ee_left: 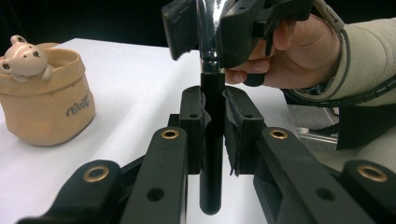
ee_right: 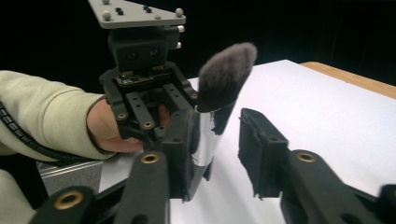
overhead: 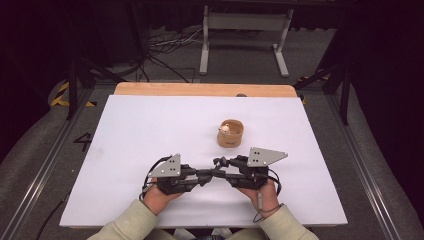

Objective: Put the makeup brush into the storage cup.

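Observation:
A makeup brush (ee_right: 226, 74) with grey bristles, a silver ferrule and a black handle (ee_left: 211, 186) hangs between my two grippers near the table's front edge. My left gripper (ee_left: 214, 100) is shut on the black handle. My right gripper (ee_right: 219, 126) is open around the ferrule, which rests against one pad (ee_right: 182, 140) while the other pad stands apart. In the high view the left gripper (overhead: 202, 176) and right gripper (overhead: 223, 169) meet tip to tip. A tan bag-shaped cup (overhead: 230, 133) with a small bear figure (ee_left: 24, 57) on its rim stands just beyond them.
The white table top (overhead: 150, 130) has a wooden strip (overhead: 205, 89) along its far edge. A white metal stand (overhead: 245, 35) and cables lie on the floor beyond. The tan cup (ee_left: 44, 98) is upright, a short way ahead of my left gripper.

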The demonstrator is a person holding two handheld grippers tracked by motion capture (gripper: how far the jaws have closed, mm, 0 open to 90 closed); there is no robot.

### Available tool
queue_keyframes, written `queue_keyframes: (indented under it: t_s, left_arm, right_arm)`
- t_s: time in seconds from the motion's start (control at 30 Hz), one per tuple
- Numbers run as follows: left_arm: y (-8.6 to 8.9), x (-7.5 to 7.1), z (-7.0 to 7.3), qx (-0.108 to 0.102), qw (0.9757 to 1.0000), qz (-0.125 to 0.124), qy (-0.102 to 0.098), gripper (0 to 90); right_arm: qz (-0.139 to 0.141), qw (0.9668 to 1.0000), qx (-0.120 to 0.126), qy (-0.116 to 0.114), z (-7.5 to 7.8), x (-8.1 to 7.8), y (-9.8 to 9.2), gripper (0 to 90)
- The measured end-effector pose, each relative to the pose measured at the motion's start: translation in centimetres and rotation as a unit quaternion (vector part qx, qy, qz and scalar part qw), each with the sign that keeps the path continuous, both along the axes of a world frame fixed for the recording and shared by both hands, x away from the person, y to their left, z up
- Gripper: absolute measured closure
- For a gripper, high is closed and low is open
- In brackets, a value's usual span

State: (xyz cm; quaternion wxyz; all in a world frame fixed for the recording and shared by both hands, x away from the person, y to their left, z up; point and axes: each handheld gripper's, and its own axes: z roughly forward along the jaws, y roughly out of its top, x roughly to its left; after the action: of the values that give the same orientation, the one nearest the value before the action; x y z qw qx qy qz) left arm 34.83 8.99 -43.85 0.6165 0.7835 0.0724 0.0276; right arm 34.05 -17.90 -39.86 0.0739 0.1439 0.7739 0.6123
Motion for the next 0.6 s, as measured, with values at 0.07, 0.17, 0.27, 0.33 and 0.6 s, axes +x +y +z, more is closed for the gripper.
queue_keyframes:
  t_s: [0.07,0.17,0.27,0.33,0.6]
  left_arm:
    - [0.0,0.0,0.0,0.0,1.0,0.0,0.0,78.7]
    - [0.0,0.0,0.0,-0.001,1.0,0.0,-0.001,78.7]
    - [0.0,0.0,0.0,0.0,1.0,0.001,-0.001,78.7]
    - [0.0,0.0,0.0,0.001,1.0,0.0,-0.001,78.5]
    - [0.2,0.0,0.1,-0.003,0.9999,0.01,0.006,58.3]
  right_arm:
    - [0.004,1.0,-0.001,-0.001,0.0,0.0,0.1,71.0]
    - [0.009,1.0,-0.001,-0.001,0.1,-0.1,0.1,74.0]
    - [0.009,0.9999,-0.002,0.009,0.1,0.0,0.2,75.2]
    - [0.011,0.9999,-0.001,0.009,0.2,-0.1,0.3,75.5]
    - [0.014,0.9999,-0.006,-0.003,1.1,-0.2,0.4,76.1]
